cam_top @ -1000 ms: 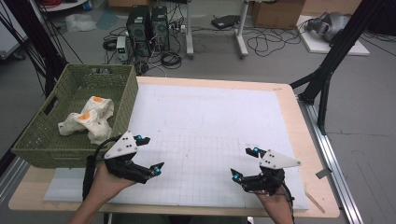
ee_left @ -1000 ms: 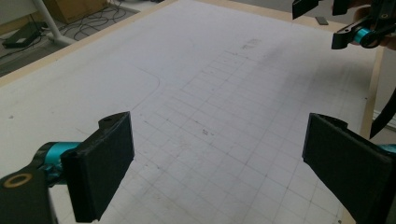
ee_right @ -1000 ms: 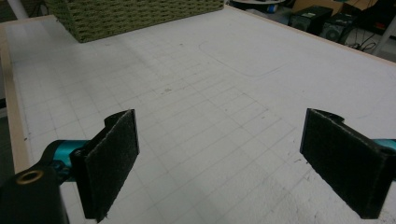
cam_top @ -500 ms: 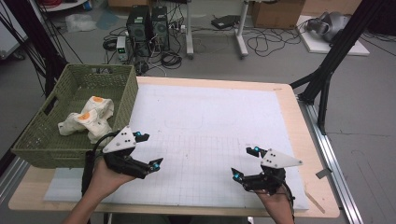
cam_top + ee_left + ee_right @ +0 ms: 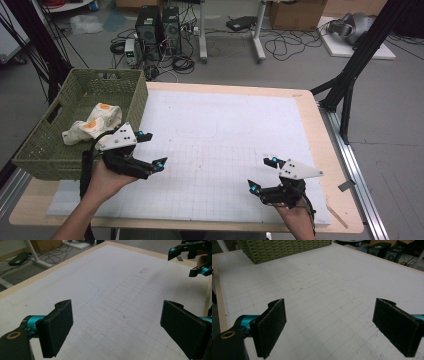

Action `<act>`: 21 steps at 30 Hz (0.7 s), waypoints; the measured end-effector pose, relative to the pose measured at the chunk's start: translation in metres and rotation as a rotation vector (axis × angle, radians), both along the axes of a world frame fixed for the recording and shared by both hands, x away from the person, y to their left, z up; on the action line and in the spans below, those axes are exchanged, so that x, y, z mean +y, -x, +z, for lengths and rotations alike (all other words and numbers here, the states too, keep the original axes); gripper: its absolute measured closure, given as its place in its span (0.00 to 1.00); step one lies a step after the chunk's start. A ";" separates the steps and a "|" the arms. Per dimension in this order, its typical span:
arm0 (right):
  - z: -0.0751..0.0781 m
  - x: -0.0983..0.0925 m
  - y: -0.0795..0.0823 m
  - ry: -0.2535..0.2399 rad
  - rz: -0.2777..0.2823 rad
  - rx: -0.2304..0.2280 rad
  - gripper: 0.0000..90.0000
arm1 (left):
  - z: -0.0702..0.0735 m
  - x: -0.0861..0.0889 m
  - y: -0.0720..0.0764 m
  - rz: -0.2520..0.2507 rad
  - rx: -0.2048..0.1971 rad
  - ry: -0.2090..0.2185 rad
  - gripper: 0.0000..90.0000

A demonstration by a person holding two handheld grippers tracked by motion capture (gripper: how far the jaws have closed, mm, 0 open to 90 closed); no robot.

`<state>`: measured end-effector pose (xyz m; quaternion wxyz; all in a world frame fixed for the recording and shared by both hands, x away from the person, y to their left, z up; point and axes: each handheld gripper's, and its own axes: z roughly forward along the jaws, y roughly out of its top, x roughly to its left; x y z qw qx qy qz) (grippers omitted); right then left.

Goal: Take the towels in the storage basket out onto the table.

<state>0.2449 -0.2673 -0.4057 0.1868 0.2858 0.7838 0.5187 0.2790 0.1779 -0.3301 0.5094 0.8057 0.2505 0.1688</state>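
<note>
High view: no legible writing on green basket [image 5: 75, 150] or cloth [image 5: 92, 125].

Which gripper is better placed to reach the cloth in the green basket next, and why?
Left. The left gripper hovers open right beside the green basket holding the cloth; the right gripper, also open, sits across the table.
</note>
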 end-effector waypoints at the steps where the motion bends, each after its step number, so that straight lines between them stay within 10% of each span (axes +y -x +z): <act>1: 0.000 0.000 0.000 0.001 0.000 -0.003 0.12 | 0.000 0.000 0.000 0.000 0.000 0.000 0.13; 21: -0.001 0.001 -0.001 0.009 0.005 -0.002 0.12 | 0.024 0.038 -0.014 0.082 -0.010 0.008 0.17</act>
